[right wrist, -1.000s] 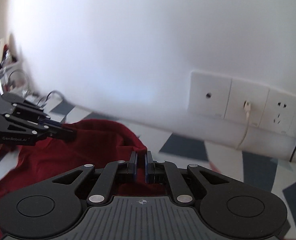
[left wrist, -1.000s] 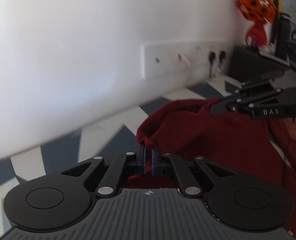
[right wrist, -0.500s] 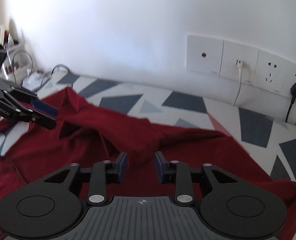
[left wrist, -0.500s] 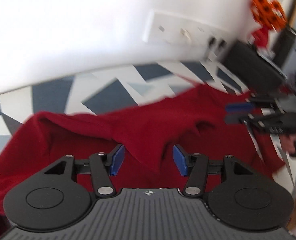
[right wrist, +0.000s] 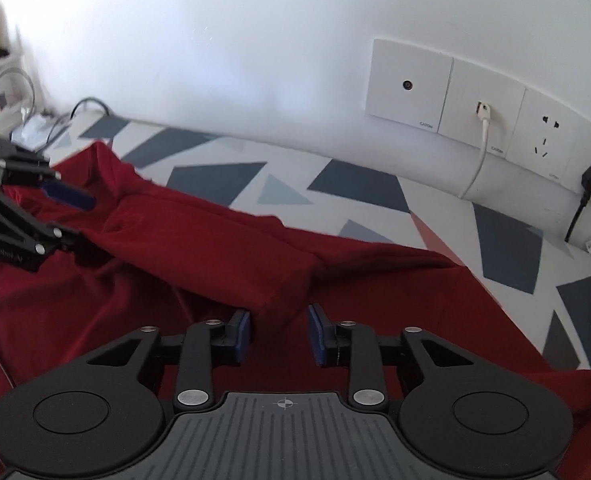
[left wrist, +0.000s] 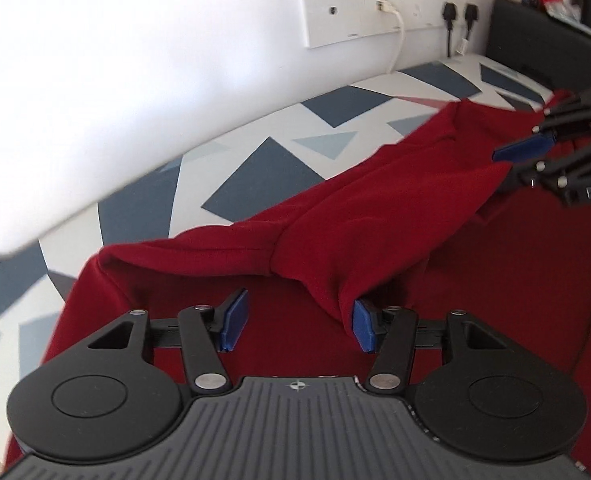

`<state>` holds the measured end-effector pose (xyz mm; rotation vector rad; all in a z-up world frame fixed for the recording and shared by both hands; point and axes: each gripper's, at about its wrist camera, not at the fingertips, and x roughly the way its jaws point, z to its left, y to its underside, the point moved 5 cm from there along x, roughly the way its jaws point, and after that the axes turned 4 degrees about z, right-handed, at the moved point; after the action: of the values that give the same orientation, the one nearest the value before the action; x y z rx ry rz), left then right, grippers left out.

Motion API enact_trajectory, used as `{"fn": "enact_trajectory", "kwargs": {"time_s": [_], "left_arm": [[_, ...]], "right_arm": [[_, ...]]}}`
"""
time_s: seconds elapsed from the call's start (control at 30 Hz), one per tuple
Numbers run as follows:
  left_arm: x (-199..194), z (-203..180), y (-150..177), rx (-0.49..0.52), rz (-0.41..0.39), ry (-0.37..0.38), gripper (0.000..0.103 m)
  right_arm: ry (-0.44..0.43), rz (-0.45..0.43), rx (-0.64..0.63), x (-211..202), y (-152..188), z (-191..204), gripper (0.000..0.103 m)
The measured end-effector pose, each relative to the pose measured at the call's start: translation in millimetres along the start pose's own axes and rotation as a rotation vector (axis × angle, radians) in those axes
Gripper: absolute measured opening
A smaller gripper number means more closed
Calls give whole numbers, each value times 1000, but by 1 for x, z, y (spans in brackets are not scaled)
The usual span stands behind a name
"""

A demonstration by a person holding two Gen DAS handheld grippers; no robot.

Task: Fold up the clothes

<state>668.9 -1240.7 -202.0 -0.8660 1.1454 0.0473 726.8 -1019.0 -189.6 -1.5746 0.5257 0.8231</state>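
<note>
Left wrist view: my left gripper [left wrist: 295, 328] stands partly open, its blue pads [left wrist: 233, 320] well apart. Its jaws have just been closing. A hanging fold of the red shirt [left wrist: 375, 208] comes down against the inner face of the right-hand pad. The other pad is clear of it, so nothing is pinched.

From the right wrist, my right gripper [right wrist: 279, 334] also shows its pads apart. Its jaws have just been closing too. The end of the same fold droops into the gap between them, close to the left-hand pad, but I see no squeeze on it.

The shirt lies spread on the table [left wrist: 255, 168], which is patterned with grey and blue triangles. A long rolled ridge of shirt runs across from one gripper to the other, and flatter cloth lies under both. Each gripper appears at the edge of the other's view, over the shirt. Sockets [right wrist: 447, 92] sit on the white wall [right wrist: 215, 40] behind.
</note>
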Motion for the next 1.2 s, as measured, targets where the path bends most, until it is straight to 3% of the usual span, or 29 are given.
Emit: {"fn": "enact_trajectory", "kwargs": {"time_s": [0.07, 0.23, 0.33, 0.37, 0.4, 0.47, 0.53, 0.63, 0.77, 0.87, 0.93, 1.03, 1.07, 1.13, 1.2], "left_arm": [[-5, 0, 0, 21, -21, -2, 20], [-23, 2, 0, -13, -52, 26, 19], [-15, -6, 11, 5, 53, 149, 23], [-14, -7, 14, 9, 80, 164, 33], [-15, -2, 14, -20, 89, 179, 49], [-20, 13, 11, -119, 79, 230, 61], [-21, 40, 4, -289, 55, 307, 61], [-10, 80, -7, -533, 63, 371, 61], [20, 107, -14, -718, 103, 406, 59], [35, 107, -13, -789, 131, 445, 46], [39, 104, -12, -818, 122, 471, 31], [43, 104, -9, -861, 113, 487, 28], [44, 104, -9, -868, 110, 490, 26], [46, 105, -12, -876, 98, 486, 18], [44, 109, -15, -885, 58, 472, 11]], "right_arm": [[18, -29, -34, -8, 0, 2, 4], [-9, -80, -11, -30, -3, 0, 4], [-59, 43, -57, -19, 8, 4, 12], [-76, 81, -65, -16, 10, 4, 15], [-98, 83, -54, -19, 8, 1, 21], [-144, 83, -19, -25, 4, -6, 31], [-201, 49, 101, -31, -7, -25, 41], [-253, 12, 330, -26, -21, -58, 46], [-277, 43, 569, 4, -28, -89, 46], [-269, 90, 667, 26, -22, -99, 43], [-279, 108, 718, 35, -18, -99, 38], [-301, 99, 756, 41, -17, -97, 36], [-308, 94, 760, 43, -18, -96, 34], [-316, 91, 751, 46, -22, -94, 16], [-308, 68, 716, 48, -29, -93, 10]]}}
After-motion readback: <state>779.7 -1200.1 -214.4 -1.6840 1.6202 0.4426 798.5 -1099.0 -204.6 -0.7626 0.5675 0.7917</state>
